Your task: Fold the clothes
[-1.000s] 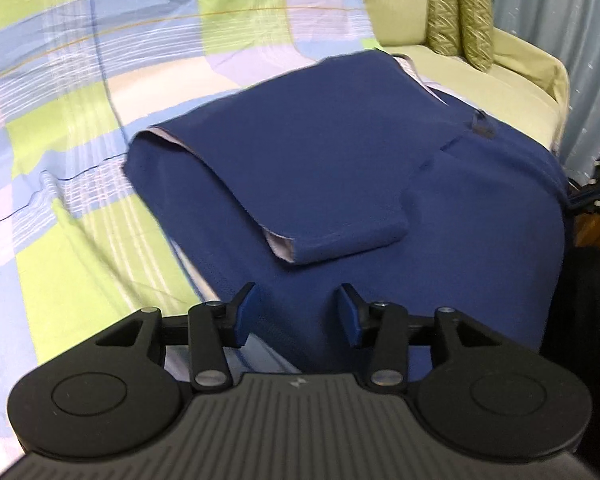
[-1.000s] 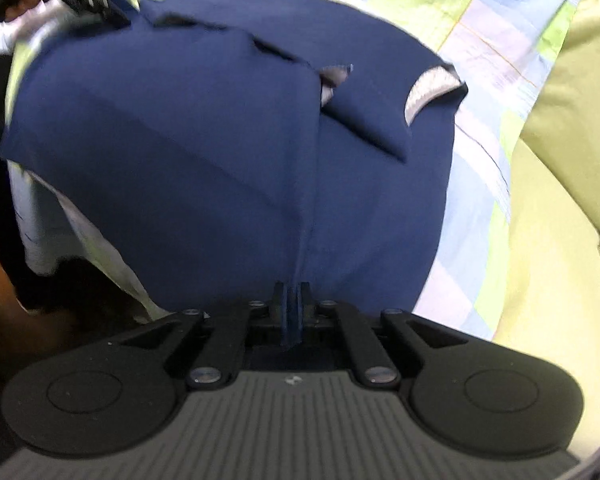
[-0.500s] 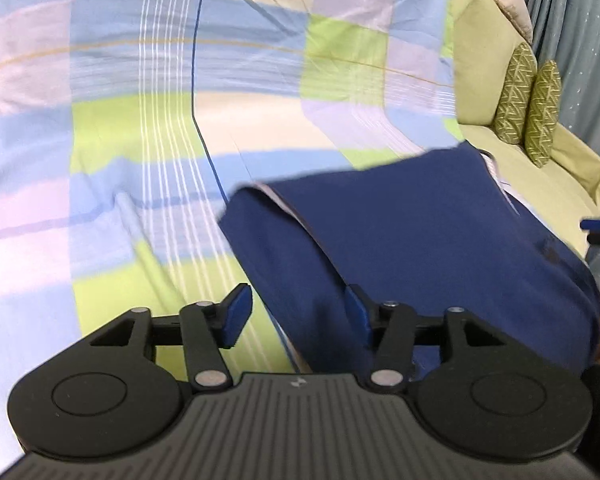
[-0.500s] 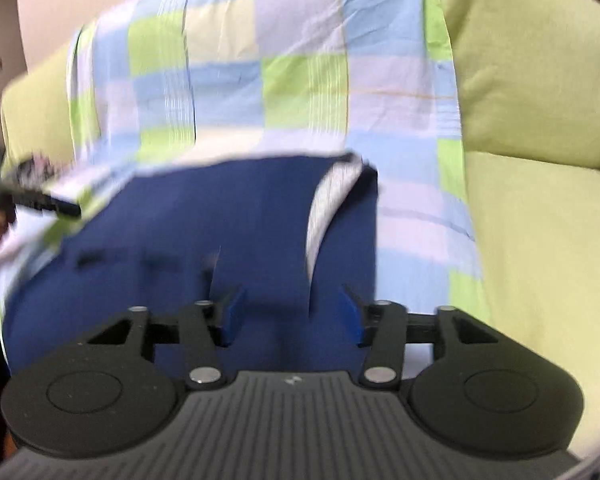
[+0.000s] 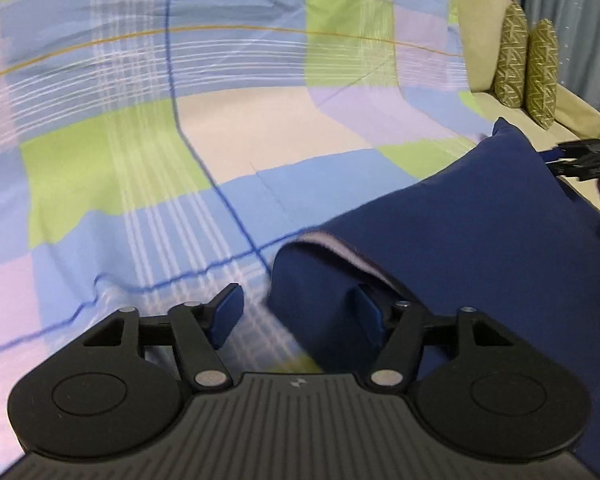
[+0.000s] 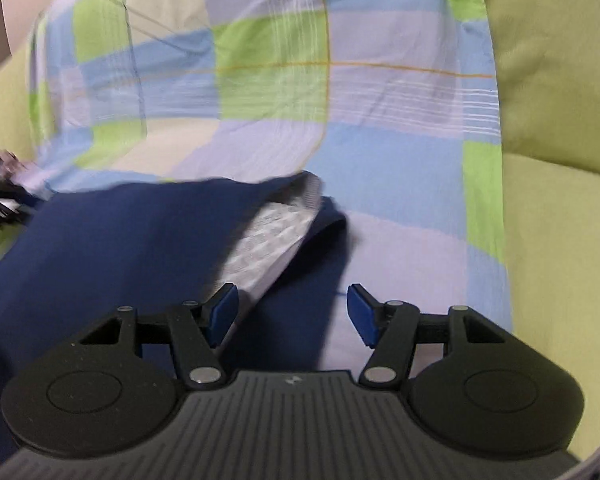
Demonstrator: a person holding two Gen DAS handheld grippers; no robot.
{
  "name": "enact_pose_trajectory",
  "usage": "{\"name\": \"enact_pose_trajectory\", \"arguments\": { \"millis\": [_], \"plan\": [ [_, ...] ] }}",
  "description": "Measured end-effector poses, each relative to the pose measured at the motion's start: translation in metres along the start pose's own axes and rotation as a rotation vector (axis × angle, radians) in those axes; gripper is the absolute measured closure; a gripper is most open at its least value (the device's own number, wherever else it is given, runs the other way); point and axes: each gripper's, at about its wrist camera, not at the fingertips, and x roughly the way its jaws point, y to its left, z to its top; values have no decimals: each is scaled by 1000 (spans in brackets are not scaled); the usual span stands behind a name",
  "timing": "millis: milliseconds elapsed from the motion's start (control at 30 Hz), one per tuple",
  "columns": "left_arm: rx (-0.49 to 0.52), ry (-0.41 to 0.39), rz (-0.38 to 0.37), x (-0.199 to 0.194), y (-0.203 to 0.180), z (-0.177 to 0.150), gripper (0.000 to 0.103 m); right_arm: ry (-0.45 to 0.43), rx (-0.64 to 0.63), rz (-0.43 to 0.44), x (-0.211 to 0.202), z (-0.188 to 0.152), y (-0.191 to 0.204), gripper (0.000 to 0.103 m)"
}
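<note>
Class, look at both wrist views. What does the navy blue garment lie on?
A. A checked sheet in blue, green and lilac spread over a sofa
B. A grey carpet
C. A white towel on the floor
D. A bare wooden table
A: the navy blue garment rests on the checked sheet, which is draped over the green sofa.

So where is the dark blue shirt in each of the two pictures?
Left wrist view: the dark blue shirt fills the lower right.
Right wrist view: the dark blue shirt lies at lower left and centre, its pale lining showing.
Shared landmark: the checked sheet under it.
</note>
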Motion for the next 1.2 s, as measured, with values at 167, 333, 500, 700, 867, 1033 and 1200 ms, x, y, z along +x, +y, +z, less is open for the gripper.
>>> {"name": "enact_pose_trajectory", "arguments": {
  "millis": [167,333,500,700,867,1033,1200],
  "plan": [
    [5,-22,-49,9,-1,4,41,-79,-44,36,18,10,-3,45],
    [-35,-47,-87,6,-2,2,94,-82,16,128,31,17,-17,47],
    [-39,-90,-48,1,-9,0,102,-43,80,192,33,20,-23,97],
    [-34,-97,-25,10,-1,13,102,-152,171,112,23,43,-38,100],
    [-31,-82,-35,20,6,13,99,-71,160,30,51,51,-48,101],
    [-90,-103,-5,2,11,4,94,-64,203,-110,47,39,-51,88],
    [-122,-156,13,-43,1,-9,91,-135,201,-118,-25,25,-31,71]
  ]
}}
